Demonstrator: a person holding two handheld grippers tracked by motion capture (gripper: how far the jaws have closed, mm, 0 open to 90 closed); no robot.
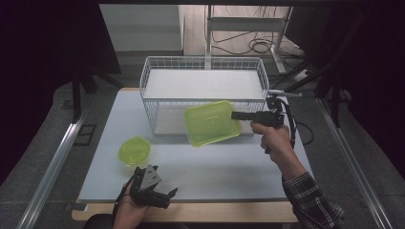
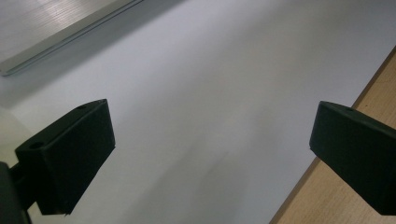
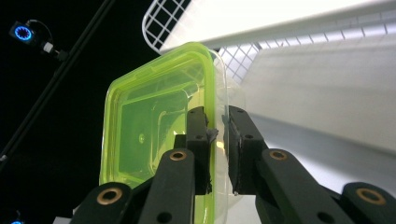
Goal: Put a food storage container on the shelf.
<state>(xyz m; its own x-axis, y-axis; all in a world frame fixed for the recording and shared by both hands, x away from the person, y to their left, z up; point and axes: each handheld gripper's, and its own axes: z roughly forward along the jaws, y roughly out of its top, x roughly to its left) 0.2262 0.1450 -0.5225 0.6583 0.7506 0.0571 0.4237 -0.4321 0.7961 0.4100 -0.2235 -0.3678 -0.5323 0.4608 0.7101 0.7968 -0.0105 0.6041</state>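
A square yellow-green plastic container [image 1: 211, 123] hangs tilted in the air in front of the white wire rack [image 1: 204, 81]. My right gripper [image 1: 236, 115] is shut on its right rim; in the right gripper view the two pads clamp the container's wall [image 3: 154, 126] at my right gripper [image 3: 218, 128]. A round yellow-green bowl [image 1: 134, 150] sits on the table at the left. My left gripper [image 1: 167, 196] rests near the table's front edge, right of and below the bowl, its jaws wide apart over bare table, as my left gripper [image 2: 210, 149] shows.
The white table top [image 1: 229, 167] has a wooden front edge [image 1: 191, 212]. The wire rack has an upper white shelf and a lower one. Metal rails run along the floor on both sides; a desk frame and cables stand behind.
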